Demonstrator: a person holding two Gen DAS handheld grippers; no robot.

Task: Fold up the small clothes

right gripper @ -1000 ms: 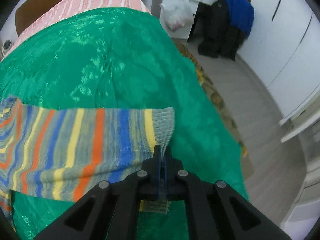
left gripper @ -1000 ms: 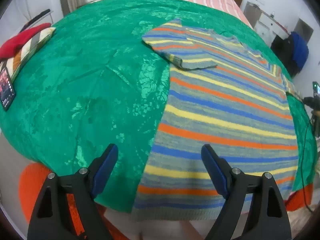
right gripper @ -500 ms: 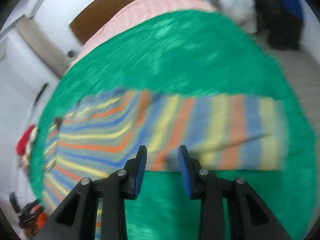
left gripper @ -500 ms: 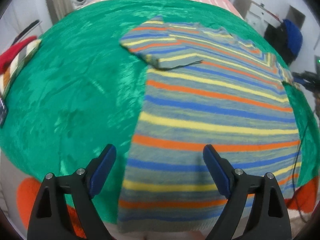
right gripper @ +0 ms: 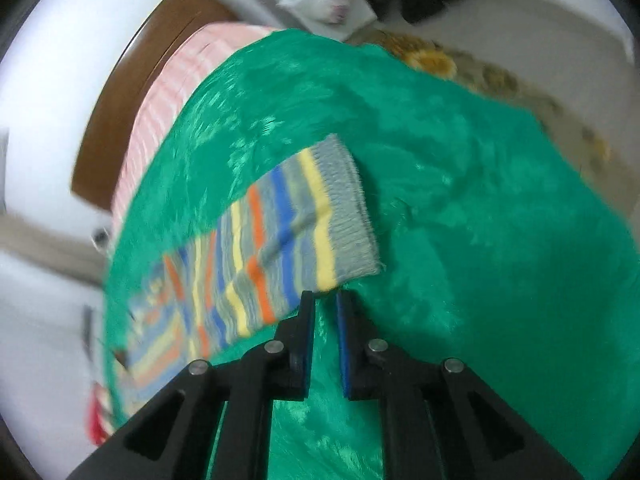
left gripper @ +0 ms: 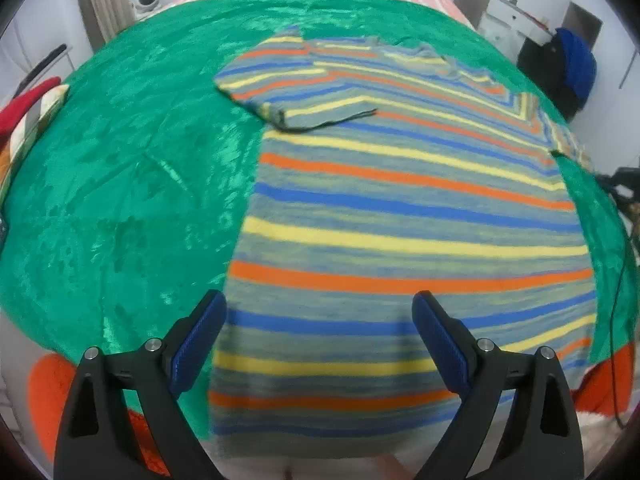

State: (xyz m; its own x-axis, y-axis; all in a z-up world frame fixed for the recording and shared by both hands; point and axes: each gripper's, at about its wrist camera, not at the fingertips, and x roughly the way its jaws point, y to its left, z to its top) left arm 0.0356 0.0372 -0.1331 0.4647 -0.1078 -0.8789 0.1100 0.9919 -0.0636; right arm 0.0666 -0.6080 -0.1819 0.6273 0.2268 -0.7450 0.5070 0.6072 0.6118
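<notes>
Left wrist view low over sweater (left gripper: 400, 220) hem; right, tilted, beside sleeve (right gripper: 288, 232); shared green blanket (left gripper: 120, 180).

R gripper (right gripper: 325, 300) let go of sweater (left gripper: 400, 240) sleeve (right gripper: 280, 236), backed off; jaws slightly apart.

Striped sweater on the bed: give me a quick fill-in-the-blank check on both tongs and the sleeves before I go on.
1. The striped sweater lies on a ___ bedspread.
2. The left tongs are wide ___ over the sweater's hem.
3. The right tongs, slightly parted, hold ___.
4. The right sleeve's cuff is ribbed and ___.

Missing words: green; open; nothing; grey
</notes>
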